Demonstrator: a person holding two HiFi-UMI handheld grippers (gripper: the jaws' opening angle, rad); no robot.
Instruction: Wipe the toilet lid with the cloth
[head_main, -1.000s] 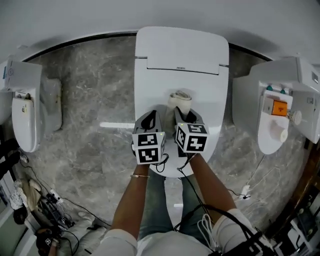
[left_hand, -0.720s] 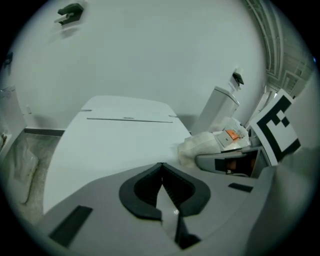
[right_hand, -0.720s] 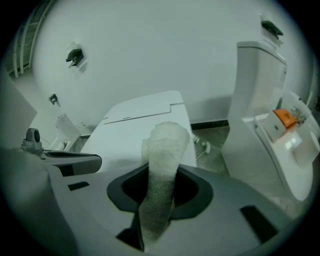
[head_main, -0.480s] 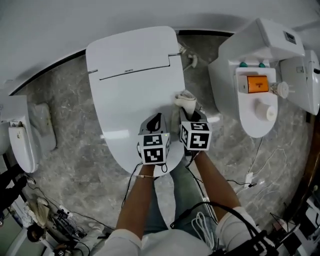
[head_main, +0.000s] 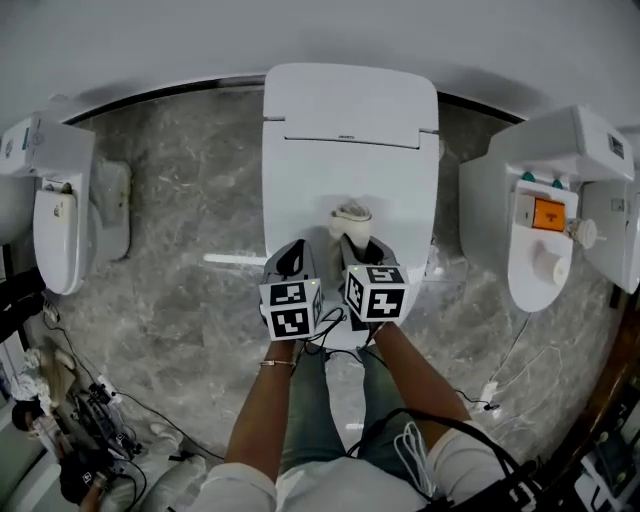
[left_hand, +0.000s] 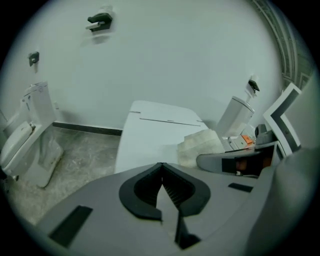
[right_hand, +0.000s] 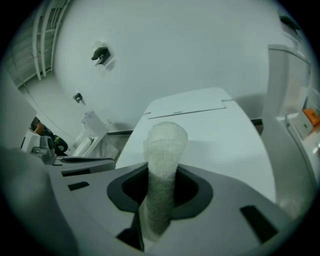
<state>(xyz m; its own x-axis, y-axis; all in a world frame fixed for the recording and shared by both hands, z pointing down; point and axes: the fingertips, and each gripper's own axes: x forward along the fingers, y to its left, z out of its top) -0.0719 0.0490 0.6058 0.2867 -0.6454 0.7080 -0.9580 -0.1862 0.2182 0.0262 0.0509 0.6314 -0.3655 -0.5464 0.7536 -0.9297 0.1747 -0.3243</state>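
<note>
Head view, looking steeply down: the closed white toilet lid (head_main: 350, 150) fills the upper centre of the frame, set on a grey marbled floor (head_main: 180, 200). The right gripper (head_main: 358, 243), at centre, has its fingers clamped on a rolled, off-white cloth (head_main: 351, 216). The free end of the cloth projects beyond the fingertips over the lower middle of the lid; whether it presses on the surface cannot be told. The left gripper (head_main: 293, 258), just beside it at centre left, has its fingers drawn together on nothing. The step in hand appears to be the wiping pass itself, or the approach to it, with most of the lid apparently yet to be covered. The next move calls for lowering the cloth end flat onto the lid and sweeping it toward the hinge at the top of the frame, under even pressure.
</note>
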